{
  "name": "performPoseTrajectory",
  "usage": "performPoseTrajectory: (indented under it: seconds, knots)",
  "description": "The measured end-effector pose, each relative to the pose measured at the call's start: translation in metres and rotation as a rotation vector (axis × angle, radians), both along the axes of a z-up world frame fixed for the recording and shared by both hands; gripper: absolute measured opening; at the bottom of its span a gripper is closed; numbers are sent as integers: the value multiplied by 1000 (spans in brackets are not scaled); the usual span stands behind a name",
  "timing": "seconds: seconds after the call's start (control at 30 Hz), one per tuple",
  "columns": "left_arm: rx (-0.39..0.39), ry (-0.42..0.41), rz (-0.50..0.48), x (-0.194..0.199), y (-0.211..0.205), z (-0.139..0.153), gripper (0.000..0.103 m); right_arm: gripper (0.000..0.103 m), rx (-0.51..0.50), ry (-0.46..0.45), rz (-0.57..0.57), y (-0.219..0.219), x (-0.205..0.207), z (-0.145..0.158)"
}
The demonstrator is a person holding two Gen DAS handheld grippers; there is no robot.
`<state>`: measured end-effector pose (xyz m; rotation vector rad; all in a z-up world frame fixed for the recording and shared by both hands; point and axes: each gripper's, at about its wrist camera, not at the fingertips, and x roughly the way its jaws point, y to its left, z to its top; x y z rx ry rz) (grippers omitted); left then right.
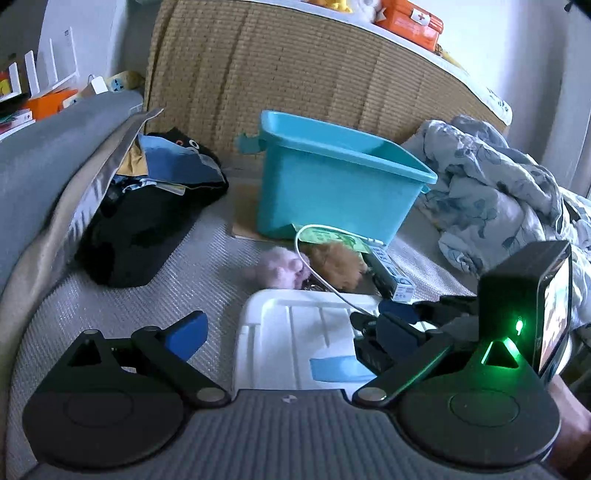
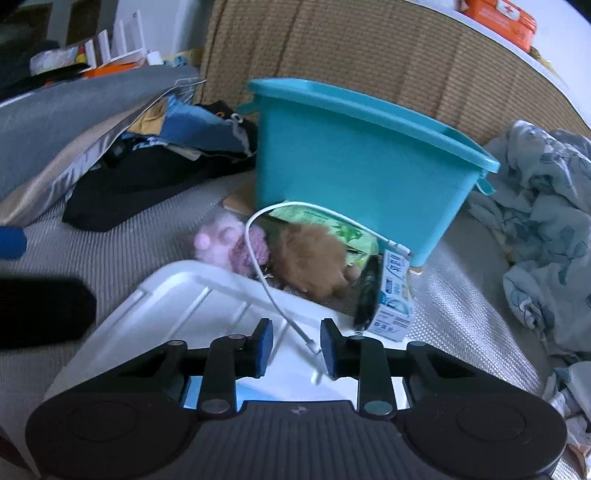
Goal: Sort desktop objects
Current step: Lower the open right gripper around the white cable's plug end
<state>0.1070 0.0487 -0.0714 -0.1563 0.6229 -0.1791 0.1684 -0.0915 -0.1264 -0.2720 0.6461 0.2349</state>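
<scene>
A teal plastic bin [image 1: 332, 184] [image 2: 362, 162] stands on the grey mat. In front of it lie a pink plush [image 1: 282, 267] [image 2: 229, 243], a brown plush [image 1: 341, 266] [image 2: 314, 260], a green packet [image 2: 325, 218], a small carton [image 1: 391, 273] [image 2: 395, 295] and a white cable [image 1: 306, 254] [image 2: 269, 280]. A white lid [image 1: 295, 332] [image 2: 207, 299] lies nearest. My right gripper [image 2: 296, 347] is open over the lid, the cable's end lying between its fingers. My left gripper [image 1: 291, 336] is open wide over the lid; the right gripper [image 1: 388, 325] shows beside it.
A pile of dark clothes [image 1: 155, 206] and a silver bag [image 1: 96, 192] lie left of the bin. A crumpled blue-patterned blanket [image 1: 498, 192] [image 2: 546, 221] lies at the right. A woven mat [image 1: 295, 74] stands behind, with an orange first-aid box [image 1: 410, 22] above it.
</scene>
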Motion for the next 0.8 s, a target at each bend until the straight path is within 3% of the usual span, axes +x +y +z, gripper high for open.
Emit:
performPoseTrajectory:
  seconds: [0.07, 0.3, 0.8]
  knots:
    - [2, 0, 5, 1, 2, 0, 100, 26, -26, -3, -1, 0, 0, -3]
    - [-33, 12, 22, 4, 9, -1, 100, 26, -55, 5, -18, -1, 7, -6]
    - [-3, 4, 14, 3, 6, 2, 100, 26, -118, 10, -29, 7, 15, -9]
